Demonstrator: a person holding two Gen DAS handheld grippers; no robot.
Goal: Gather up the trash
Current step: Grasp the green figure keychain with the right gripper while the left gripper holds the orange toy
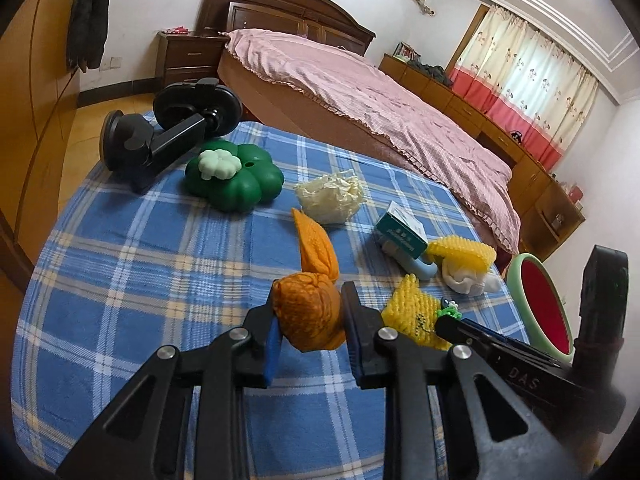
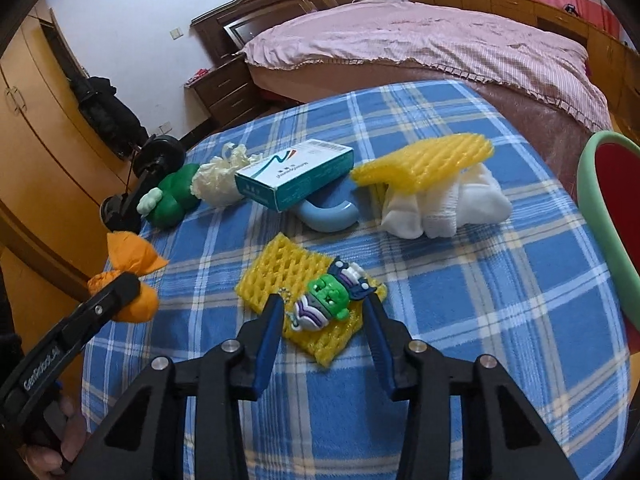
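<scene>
The orange bag [image 1: 310, 316] is pinched in the left gripper [image 1: 308, 334]; the yellow foam net [image 2: 308, 308], lying at twelve o'clock on the table [image 2: 480, 320], is straddled by the spread right gripper [image 2: 322, 320].

blanket [image 2: 480, 300] – fleecy cloth | yellow net [image 2: 276, 276] – foam | box [image 2: 296, 174] – glossy card

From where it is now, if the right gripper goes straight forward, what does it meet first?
Most likely the green keychain figure, lying on the yellow foam net between the right gripper fingers. Depth is unclear; the net beneath may touch first.
</scene>
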